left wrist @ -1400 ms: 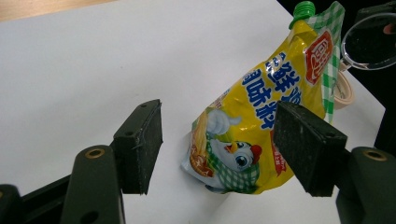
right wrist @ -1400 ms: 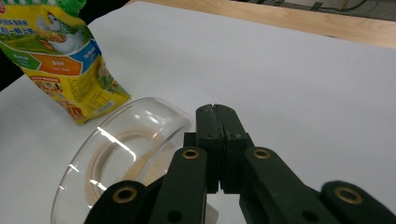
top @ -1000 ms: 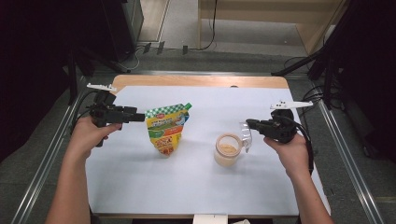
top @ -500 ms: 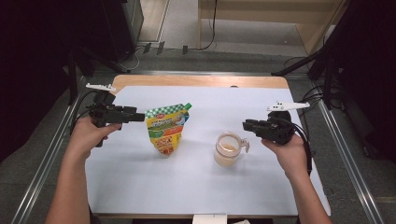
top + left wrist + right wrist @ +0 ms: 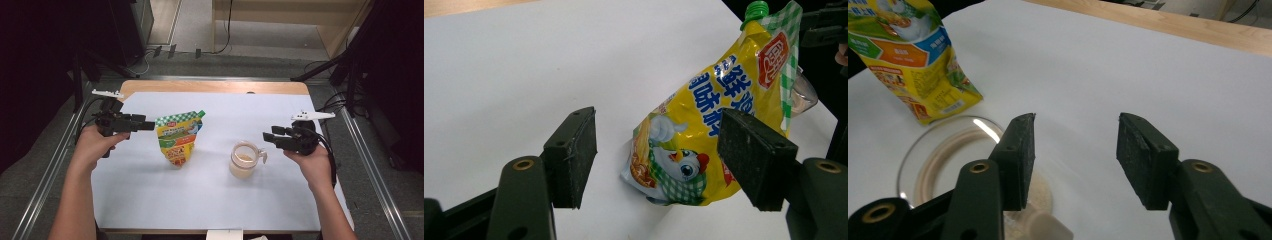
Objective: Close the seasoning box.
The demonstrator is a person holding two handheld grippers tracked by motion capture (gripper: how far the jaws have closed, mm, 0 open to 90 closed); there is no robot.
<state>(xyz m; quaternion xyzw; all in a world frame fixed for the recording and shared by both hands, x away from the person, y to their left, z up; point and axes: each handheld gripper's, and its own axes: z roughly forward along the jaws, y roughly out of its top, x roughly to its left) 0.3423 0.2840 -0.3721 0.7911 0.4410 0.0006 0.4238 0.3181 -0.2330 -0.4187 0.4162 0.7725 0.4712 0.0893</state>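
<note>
While the worktop (image 5: 150, 200) carries just two items under its white sheet, the layout is simple: pouch (image 5: 178, 137) left of centre, jar (image 5: 243, 160) right of centre, well apart. Pouch stands upright, long axis vertical, green cap (image 5: 200, 113) at its top right corner. Left tongs (image 5: 148, 125) are level, pointing at the pouch's upper left edge, just beside it; jaws part-open, nothing between them. Left hand (image 5: 95, 145) is clearly the nearer one for the pouch. In the left gripper view the pouch (image 5: 719, 115) lies ahead, offset toward the right jaw.

Jar holds pale powder, handle (image 5: 261, 154) facing the right tongs (image 5: 266, 138). Right tongs' jaws have just been opening and stand apart, empty, just off the handle. Nothing blocks either approach.
</note>
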